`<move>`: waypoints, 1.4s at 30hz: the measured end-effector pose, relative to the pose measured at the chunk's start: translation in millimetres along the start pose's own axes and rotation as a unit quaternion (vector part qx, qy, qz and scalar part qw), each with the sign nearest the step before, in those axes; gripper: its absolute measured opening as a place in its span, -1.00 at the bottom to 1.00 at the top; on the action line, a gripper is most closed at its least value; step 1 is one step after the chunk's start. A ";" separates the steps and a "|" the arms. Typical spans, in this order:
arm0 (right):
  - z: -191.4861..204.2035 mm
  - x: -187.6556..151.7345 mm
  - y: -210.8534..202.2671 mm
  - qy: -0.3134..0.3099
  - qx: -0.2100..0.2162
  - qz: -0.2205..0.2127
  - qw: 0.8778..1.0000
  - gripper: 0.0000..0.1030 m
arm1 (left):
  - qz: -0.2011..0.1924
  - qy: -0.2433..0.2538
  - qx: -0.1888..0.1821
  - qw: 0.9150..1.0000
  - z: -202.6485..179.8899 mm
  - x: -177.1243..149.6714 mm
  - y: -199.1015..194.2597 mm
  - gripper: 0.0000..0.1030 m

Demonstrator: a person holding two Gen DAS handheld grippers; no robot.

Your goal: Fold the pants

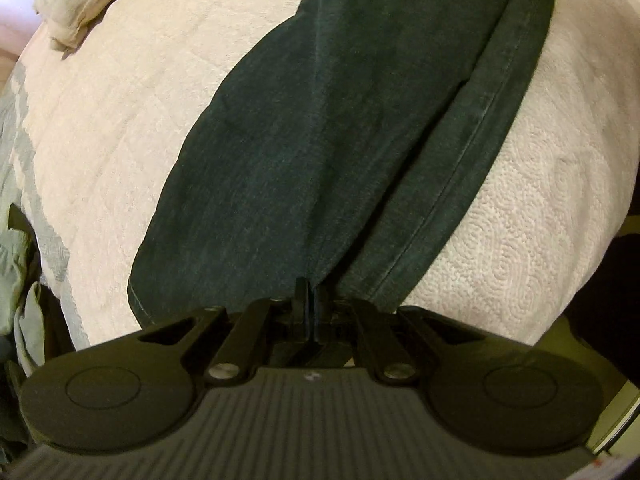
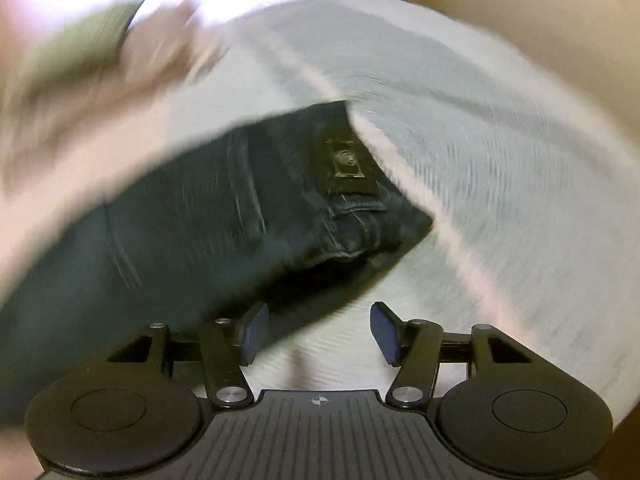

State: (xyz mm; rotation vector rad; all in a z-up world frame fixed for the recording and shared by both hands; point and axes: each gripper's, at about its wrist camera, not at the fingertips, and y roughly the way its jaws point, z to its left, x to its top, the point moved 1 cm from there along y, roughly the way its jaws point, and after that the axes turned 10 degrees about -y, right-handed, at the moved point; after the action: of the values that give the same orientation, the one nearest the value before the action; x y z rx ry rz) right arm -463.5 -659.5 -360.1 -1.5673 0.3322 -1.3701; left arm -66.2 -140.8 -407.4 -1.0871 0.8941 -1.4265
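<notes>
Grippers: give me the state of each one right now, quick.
Left gripper: closed, pinching the hem end of the dark jeans.
Right gripper: open, holding nothing, beside the waistband end of the jeans.

pants (image 1: 304, 128) dark green-black denim, lighter seam stitching, black waistband patch (image 2: 347, 162); bedspread (image 1: 532, 232) cream-white, quilted swirl pattern; pale beige cloth (image 1: 80, 0) at far left corner; hand-held gripper pads (image 2: 386, 330) dark blue

Motion blur smears the right wrist view, and the pants (image 1: 320, 140) run past the left wrist view's top edge
</notes>
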 end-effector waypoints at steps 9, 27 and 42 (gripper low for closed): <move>-56.9 21.9 67.1 0.325 0.142 -0.061 0.933 0.04 | 0.026 0.010 0.016 0.999 -4.6 9.3 -3.1 -0.99; -81.9 44.3 55.7 0.198 -0.017 0.001 0.980 -0.14 | 0.039 0.019 0.059 0.997 -44.5 14.3 -21.8 -0.98; 155.2 33.2 17.2 -0.050 0.066 0.014 0.996 -0.06 | -0.016 -0.206 0.041 0.978 40.7 -102.1 -57.0 -0.76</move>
State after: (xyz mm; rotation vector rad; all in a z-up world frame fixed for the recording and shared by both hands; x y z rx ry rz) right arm -311.8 -617.0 -334.3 -1.5105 0.1991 -1.2608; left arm -44.4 -30.2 -356.0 -1.2778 0.5189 -1.1903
